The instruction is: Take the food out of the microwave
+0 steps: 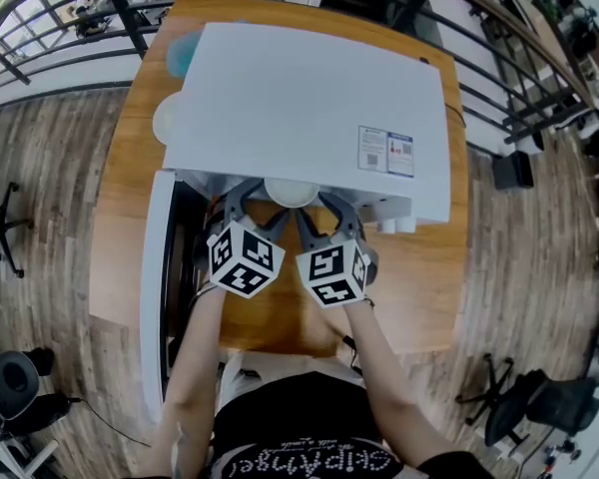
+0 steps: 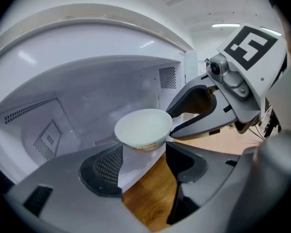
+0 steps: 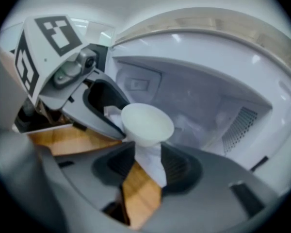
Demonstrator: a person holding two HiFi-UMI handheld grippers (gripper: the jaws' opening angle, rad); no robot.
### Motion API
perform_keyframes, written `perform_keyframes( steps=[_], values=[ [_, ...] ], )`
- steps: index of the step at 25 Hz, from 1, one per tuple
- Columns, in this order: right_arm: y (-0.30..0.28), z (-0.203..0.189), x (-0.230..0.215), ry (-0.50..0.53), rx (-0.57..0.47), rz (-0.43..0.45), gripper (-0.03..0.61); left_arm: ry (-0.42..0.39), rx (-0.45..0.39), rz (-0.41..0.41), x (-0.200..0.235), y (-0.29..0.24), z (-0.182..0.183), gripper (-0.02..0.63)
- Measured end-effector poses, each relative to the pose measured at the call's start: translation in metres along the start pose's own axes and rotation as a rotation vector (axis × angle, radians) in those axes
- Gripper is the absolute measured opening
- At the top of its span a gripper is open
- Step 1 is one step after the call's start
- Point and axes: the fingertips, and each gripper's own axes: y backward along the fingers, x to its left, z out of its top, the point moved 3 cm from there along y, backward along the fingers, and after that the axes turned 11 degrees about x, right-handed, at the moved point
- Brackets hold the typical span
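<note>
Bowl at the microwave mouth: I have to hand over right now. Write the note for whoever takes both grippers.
Left gripper: jaws apart, tips at the left side of the white bowl. A firm hold can't be confirmed.
Right gripper: jaws apart, tips at the bowl's right side.
Things: the bowl sits between the two grippers at the front opening of the microwave. The door is swung open to the left. The bowl's contents can't be made out.
Done: door open, both grippers at the bowl.
Left: bring the bowl fully out, probably keeping it level, and set it on the wooden table.
</note>
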Motion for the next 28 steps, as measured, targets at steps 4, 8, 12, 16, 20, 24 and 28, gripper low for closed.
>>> perform_keyframes(
  steps=[4, 8, 12, 16, 20, 24, 28],
  values=[
    [0.008, -0.005, 0.006, 0.017, 0.001, 0.003, 0.186, -0.005, 0.007, 0.002, -0.01, 0.006, -0.005, 0.298],
    [0.016, -0.009, 0.012, 0.025, 0.001, 0.002, 0.186, -0.001, 0.008, 0.004, -0.018, 0.013, -0.009, 0.298],
    [0.023, -0.013, 0.017, 0.026, 0.001, -0.004, 0.186, 0.003, 0.003, 0.011, -0.024, 0.021, -0.012, 0.298],
    [0.028, -0.016, 0.023, 0.029, 0.004, -0.002, 0.186, 0.002, 0.005, 0.008, -0.03, 0.025, -0.016, 0.298],
    [0.031, -0.021, 0.029, 0.026, 0.002, 0.003, 0.186, 0.002, 0.009, 0.013, -0.036, 0.028, -0.021, 0.298],
    [0.041, -0.03, 0.034, 0.024, -0.002, 0.006, 0.186, 0.011, 0.011, 0.015, -0.048, 0.031, -0.024, 0.298],
    [0.046, -0.034, 0.037, 0.031, -0.006, 0.008, 0.186, -0.011, 0.024, 0.02, -0.055, 0.032, -0.028, 0.298]
  ],
)
